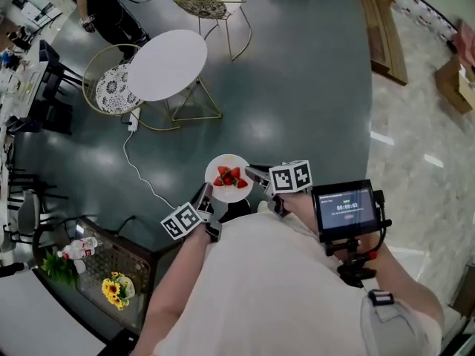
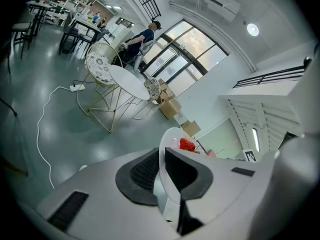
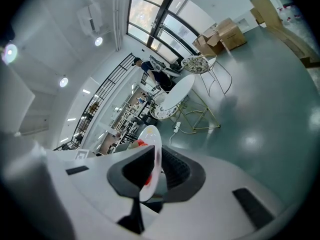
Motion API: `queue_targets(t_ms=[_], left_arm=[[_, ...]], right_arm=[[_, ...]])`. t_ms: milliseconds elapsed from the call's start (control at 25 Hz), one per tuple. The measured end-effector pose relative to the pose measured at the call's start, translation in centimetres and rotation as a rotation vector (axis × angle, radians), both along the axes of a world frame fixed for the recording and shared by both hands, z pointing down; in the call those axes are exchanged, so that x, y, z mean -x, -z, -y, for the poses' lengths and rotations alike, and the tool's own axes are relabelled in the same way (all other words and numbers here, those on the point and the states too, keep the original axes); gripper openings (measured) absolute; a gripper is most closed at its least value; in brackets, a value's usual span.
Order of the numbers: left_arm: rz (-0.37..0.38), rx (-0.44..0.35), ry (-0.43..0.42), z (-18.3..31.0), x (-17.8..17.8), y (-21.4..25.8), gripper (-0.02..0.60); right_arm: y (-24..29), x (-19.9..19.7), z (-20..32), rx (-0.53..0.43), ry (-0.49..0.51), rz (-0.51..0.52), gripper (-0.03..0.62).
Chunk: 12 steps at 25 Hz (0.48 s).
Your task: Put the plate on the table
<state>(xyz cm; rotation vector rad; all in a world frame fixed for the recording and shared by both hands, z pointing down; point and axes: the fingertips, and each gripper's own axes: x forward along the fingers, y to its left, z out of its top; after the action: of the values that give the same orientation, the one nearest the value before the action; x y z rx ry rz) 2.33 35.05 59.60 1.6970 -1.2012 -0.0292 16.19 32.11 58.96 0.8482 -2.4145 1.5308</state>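
A small white plate [image 1: 229, 178] with several strawberries [image 1: 229, 176] on it hangs in the air in front of the person, well above the dark floor. My left gripper [image 1: 205, 195] is shut on the plate's left rim [image 2: 162, 176], and my right gripper [image 1: 254, 176] is shut on its right rim [image 3: 152, 171]. A strawberry [image 2: 187, 144] shows past the left jaws. The round white table [image 1: 168, 64] with gold wire legs stands some way ahead to the left; it also shows as the white table [image 2: 128, 82] and the white table [image 3: 178, 91] in the gripper views.
A gold wire chair [image 1: 110, 87] with a lace cushion stands left of the table, another chair [image 1: 211, 7] behind it. A white power cable [image 1: 138, 165] trails over the floor. A glass counter with sunflowers [image 1: 115, 288] lies at lower left. Cardboard boxes [image 1: 454, 84] sit at right. A person [image 1: 104, 6] stands beyond.
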Motion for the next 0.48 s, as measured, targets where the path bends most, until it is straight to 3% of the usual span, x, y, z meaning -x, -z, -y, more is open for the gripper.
queue_targets(t_ms=[240, 480], left_arm=[[-0.018, 0.002, -0.028, 3.2, -0.6, 0.4, 0.035], [-0.018, -0.012, -0.042, 6.5, 1.2, 0.6, 0.035]], right_arm=[[0.2, -0.7, 3.1, -0.004, -0.029, -0.009, 0.052], [0.4, 0.8, 6.4, -0.022, -0.032, -0.019, 0.052]])
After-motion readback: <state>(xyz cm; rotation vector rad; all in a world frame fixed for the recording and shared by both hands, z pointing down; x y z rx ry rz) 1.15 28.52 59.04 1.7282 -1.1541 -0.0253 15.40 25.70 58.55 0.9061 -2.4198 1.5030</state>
